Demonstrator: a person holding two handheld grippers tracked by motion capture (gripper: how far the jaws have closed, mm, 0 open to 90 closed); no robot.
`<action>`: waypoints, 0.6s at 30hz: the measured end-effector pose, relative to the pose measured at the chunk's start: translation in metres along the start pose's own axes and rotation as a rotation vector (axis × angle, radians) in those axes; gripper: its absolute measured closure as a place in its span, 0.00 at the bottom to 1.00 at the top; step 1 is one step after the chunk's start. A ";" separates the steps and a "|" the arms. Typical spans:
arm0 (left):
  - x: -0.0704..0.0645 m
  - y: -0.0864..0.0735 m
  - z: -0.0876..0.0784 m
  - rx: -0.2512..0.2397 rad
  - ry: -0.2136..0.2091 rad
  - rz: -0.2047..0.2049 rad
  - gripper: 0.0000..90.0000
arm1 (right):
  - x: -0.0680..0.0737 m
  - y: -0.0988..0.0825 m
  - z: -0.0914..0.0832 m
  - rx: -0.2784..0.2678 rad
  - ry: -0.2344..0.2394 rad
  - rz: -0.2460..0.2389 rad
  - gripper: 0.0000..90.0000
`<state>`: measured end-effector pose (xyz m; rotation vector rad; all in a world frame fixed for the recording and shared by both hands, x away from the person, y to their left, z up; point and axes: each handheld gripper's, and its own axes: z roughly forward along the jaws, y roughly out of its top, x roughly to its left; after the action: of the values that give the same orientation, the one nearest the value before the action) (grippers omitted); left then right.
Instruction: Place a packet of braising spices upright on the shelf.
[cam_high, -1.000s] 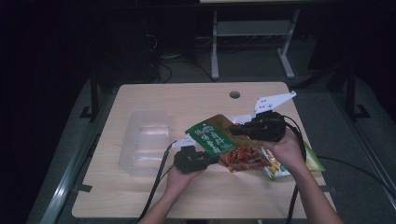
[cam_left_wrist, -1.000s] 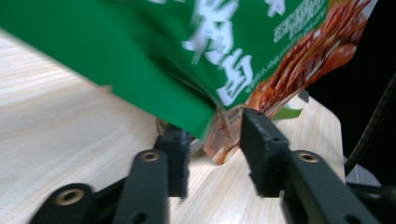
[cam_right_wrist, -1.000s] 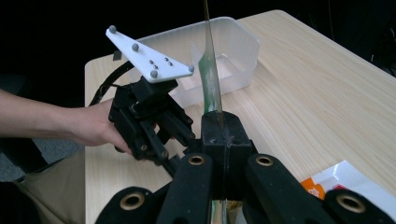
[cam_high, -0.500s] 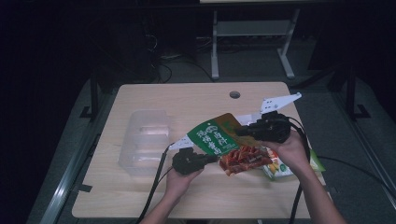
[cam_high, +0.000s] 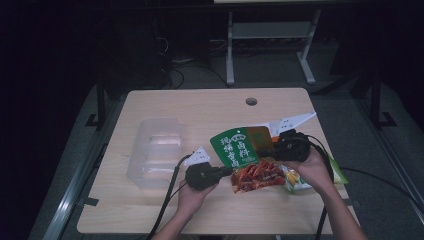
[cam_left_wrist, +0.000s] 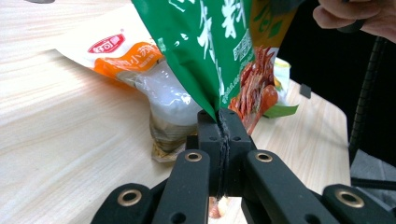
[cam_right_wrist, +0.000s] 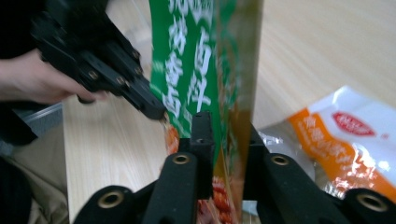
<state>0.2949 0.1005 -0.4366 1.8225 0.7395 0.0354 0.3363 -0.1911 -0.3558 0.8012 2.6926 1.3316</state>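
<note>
Green snack bag: held up over the near right part of the wooden table, above a red snack bag. Left gripper: jaws clamped tight on the green bag's lower corner, seen pinched flat in the left gripper view. Right gripper: jaws narrow around the bag's far edge and just been opening; bag between them, contact not clear. Orange-and-white packet: lying on the table beside. Clear plastic tray: left side, well apart.
</note>
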 end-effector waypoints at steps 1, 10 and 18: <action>0.000 0.000 -0.001 0.004 0.005 0.007 0.99 | -0.001 -0.002 0.002 -0.003 0.010 0.007 0.87; 0.004 0.000 -0.008 0.022 0.033 0.025 0.99 | -0.003 -0.015 0.015 0.071 0.038 0.019 0.98; -0.001 -0.002 -0.015 0.038 0.053 0.054 0.96 | 0.001 -0.019 0.011 0.048 0.068 0.032 0.99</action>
<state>0.2875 0.1127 -0.4326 1.8840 0.7330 0.1059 0.3298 -0.1914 -0.3766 0.8216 2.7850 1.3295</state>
